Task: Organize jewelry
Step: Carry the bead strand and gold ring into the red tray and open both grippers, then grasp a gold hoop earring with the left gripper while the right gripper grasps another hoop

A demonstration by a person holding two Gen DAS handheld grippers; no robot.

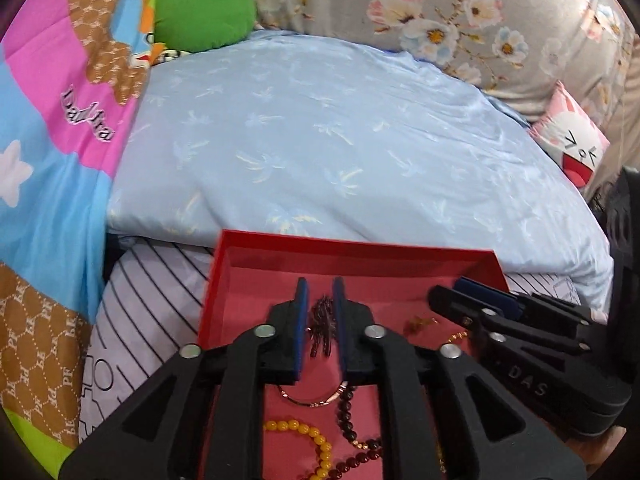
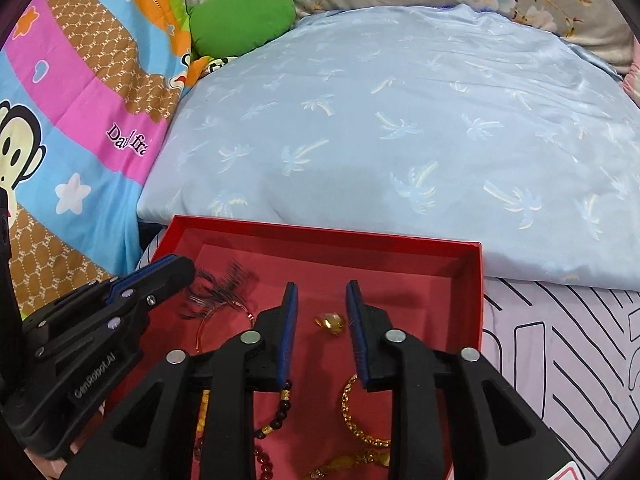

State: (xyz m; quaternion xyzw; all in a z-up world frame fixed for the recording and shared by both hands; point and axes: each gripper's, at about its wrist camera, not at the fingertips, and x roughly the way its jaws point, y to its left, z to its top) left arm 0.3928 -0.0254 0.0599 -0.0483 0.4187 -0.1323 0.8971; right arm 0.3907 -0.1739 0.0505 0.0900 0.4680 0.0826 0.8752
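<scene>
My left tongs stand parted over the red box, gripping nothing; a dark tasselled piece hangs blurred between the pads, its strands running lengthwise along the fingers, fixed to a thin rose-gold bangle lying flat below. My right tongs are likewise spread and empty, with a small amber charm just ahead between the pads. Yellow beads, dark red beads and a gold chain bracelet lie nearer me on the box floor.

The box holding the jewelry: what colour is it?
Red, with a darker pinkish-red floor; the box shows best in the right wrist view.
</scene>
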